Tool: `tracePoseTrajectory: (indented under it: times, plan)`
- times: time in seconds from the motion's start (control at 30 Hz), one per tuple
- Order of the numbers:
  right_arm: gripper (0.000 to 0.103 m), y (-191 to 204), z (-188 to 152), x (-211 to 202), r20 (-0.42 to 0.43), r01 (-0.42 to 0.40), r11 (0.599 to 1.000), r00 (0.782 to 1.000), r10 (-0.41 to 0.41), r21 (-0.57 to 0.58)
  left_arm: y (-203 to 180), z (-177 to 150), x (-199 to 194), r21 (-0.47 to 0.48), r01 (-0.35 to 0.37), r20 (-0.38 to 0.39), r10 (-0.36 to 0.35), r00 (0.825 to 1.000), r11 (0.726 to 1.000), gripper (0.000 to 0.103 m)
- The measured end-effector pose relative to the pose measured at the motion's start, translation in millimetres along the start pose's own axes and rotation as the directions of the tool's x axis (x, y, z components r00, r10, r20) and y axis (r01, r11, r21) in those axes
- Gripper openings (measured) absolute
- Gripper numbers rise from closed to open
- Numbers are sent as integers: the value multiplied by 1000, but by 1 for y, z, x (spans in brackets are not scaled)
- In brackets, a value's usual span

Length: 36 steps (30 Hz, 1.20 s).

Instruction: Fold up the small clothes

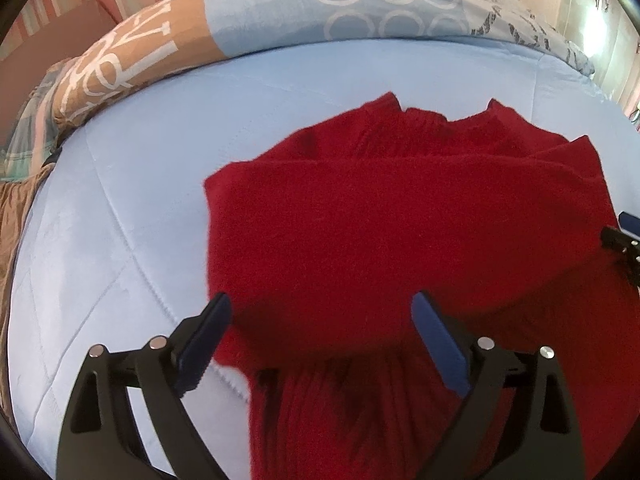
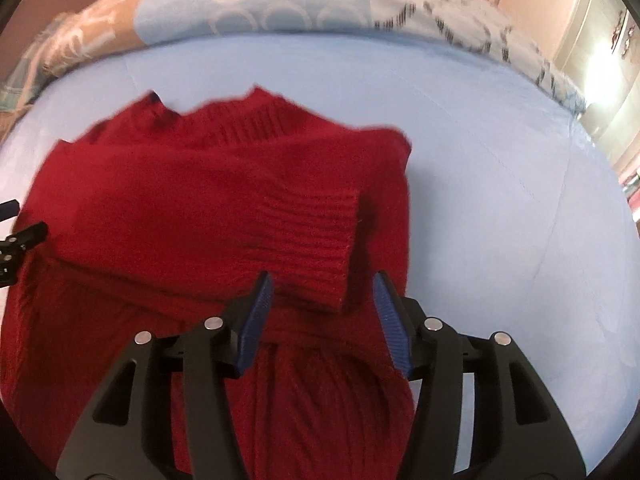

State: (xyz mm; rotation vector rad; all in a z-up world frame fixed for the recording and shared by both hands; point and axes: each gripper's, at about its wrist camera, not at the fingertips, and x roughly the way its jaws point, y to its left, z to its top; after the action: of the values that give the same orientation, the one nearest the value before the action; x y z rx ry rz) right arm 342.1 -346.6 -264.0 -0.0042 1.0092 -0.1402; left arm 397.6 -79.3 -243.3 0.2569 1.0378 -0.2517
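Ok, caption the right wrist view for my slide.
Right tongs open over the ribbed cuff of a red sweater on a light blue bedspread.

A red sweater [image 2: 180,200] lies on the blue bed [image 2: 500,200], its neck towards twelve o'clock. One sleeve [image 2: 304,236] is folded across the body, ribbed cuff towards five o'clock. The right gripper [image 2: 324,300] hangs over that cuff at six o'clock, fingers [image 2: 256,320] apart and off the cloth. The left gripper [image 2: 20,240] peeks in at nine o'clock. A patterned quilt [image 2: 280,4] lies at twelve.

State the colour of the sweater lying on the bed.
Deep red sweater; the right wrist view shows it best.
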Motion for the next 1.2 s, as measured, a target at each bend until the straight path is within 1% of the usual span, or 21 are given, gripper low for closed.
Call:
tracePoseTrajectory:
  times: [0.1,0.2,0.27,0.33,0.37,0.43,0.53,0.67,0.8,0.87,0.97,1.07,1.2]
  plan:
    - [67,-1,-9,-16,57,2,1000,998,-1,-12,2,-11,-11,4,-6,18,6,1000,1000,94]
    - [68,-2,-22,-28,63,-23,1000,998,25,-17,5,-24,-19,-1,9,15,-9,1000,1000,94]
    - [69,-3,-33,-37,69,-43,999,997,44,-15,4,-34,-26,-6,4,12,-4,1000,1000,94]
    - [69,-3,-45,-43,73,-49,999,996,50,-18,2,-49,-31,-5,-9,-25,9,1000,1000,94]
    - [69,-2,-52,-47,70,-51,998,996,53,-23,0,-55,-34,-11,-3,-43,2,999,1000,94]
    - [69,5,-65,-53,62,-53,998,997,54,-31,-2,-67,-40,-33,19,-54,-20,998,999,94]
    - [69,10,-84,-67,49,-61,997,997,63,-51,-5,-85,-56,-60,32,-39,-34,999,998,94]
    - [69,14,-111,-90,37,-53,996,998,56,-78,-13,-113,-82,-52,38,0,-38,999,998,94]
    - [69,13,-138,-104,-5,-44,996,999,43,-74,-16,-140,-94,-46,60,-18,-61,998,997,94]
    - [69,12,-148,-111,-21,-43,997,999,42,-67,-14,-158,-102,-56,57,-25,-58,998,997,94]
    - [69,13,-164,-125,-39,-39,998,999,37,-57,-6,-181,-112,-89,51,-37,-55,998,995,94]
    - [69,13,-178,-134,-64,-32,998,998,29,-50,7,-208,-123,-141,52,-67,-62,996,989,94]
    - [69,16,-191,-138,-103,-32,998,994,26,-54,21,-240,-136,-216,81,-111,-107,988,973,94]
